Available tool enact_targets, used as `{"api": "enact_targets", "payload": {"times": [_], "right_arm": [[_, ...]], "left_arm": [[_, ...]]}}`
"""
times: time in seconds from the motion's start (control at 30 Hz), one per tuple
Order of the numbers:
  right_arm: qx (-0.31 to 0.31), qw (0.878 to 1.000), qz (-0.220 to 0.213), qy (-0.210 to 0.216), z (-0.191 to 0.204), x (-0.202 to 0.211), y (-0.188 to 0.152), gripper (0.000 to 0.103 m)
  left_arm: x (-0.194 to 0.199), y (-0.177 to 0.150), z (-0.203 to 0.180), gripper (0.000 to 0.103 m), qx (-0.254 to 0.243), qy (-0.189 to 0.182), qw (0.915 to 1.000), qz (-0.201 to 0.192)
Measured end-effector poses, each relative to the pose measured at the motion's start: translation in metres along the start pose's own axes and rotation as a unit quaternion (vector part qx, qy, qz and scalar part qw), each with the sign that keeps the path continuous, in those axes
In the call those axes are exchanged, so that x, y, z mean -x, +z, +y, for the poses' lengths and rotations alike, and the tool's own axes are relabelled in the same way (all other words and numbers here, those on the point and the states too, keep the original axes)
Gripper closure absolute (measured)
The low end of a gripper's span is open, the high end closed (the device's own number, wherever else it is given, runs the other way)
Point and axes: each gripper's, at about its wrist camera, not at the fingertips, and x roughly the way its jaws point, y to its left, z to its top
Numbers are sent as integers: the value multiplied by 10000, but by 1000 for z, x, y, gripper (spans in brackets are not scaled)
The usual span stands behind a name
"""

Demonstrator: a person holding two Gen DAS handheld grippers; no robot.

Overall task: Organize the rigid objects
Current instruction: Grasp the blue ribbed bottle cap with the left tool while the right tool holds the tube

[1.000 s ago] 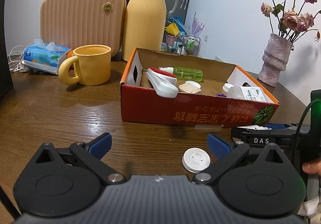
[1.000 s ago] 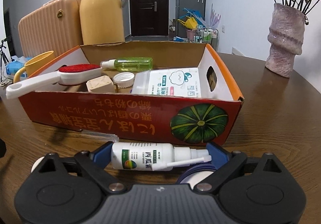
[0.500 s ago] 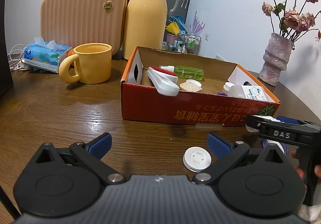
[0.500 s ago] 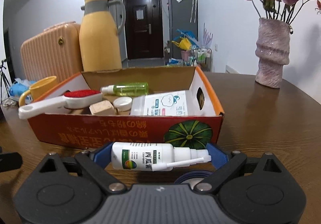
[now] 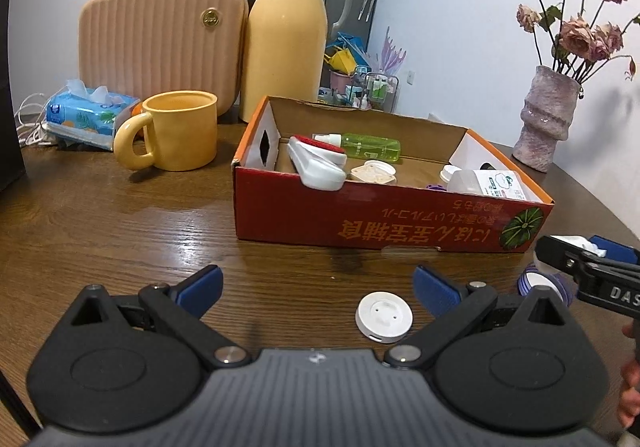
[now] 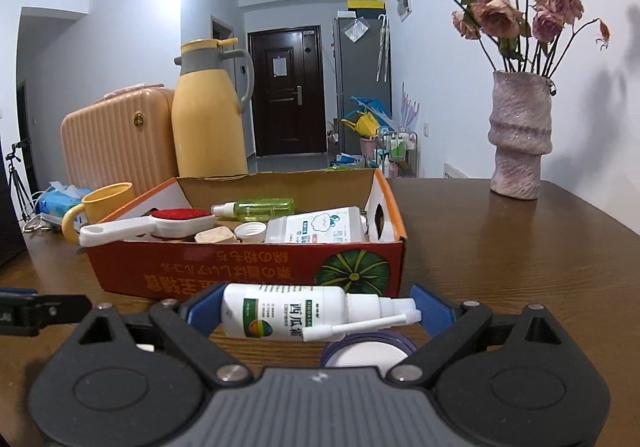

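I've lifted the spray bottle [image 6: 288, 313] off the bench, right hand-held gripper [image 6: 316, 311] clamped on it, now just short of the box [image 6: 248, 271]; left hand-held gripper [image 5: 316, 287] spread wide, empty — drop-in's next imo

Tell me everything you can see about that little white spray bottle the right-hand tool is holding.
The spray bottle is small, white and looks plastic, with a label printed in green and dark characters and a rainbow-coloured round logo. A white pump head with a long thin nozzle folded along it sits on one end. It lies horizontally, clamped lengthwise between the right gripper's blue fingers, lifted above the wooden table, just in front of the red cardboard box. Nothing else touches it.
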Motion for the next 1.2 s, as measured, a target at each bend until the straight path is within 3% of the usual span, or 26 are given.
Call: {"api": "enact_targets", "payload": {"times": [0.4,0.77,1.2], "right_arm": [[24,9999,-75,-71,-20,21,-9,6],[-61,9997,-75,-234,-45,31,-15,6],[-93,9995,-75,-293,-60,38,-20,6]], "left_arm": [[5,-10,-31,0,-123,-297,9995,14],[2,-24,-74,0,-400,-589,9970,289],[-3,-36,-103,0,-679,-490,9953,495]]}}
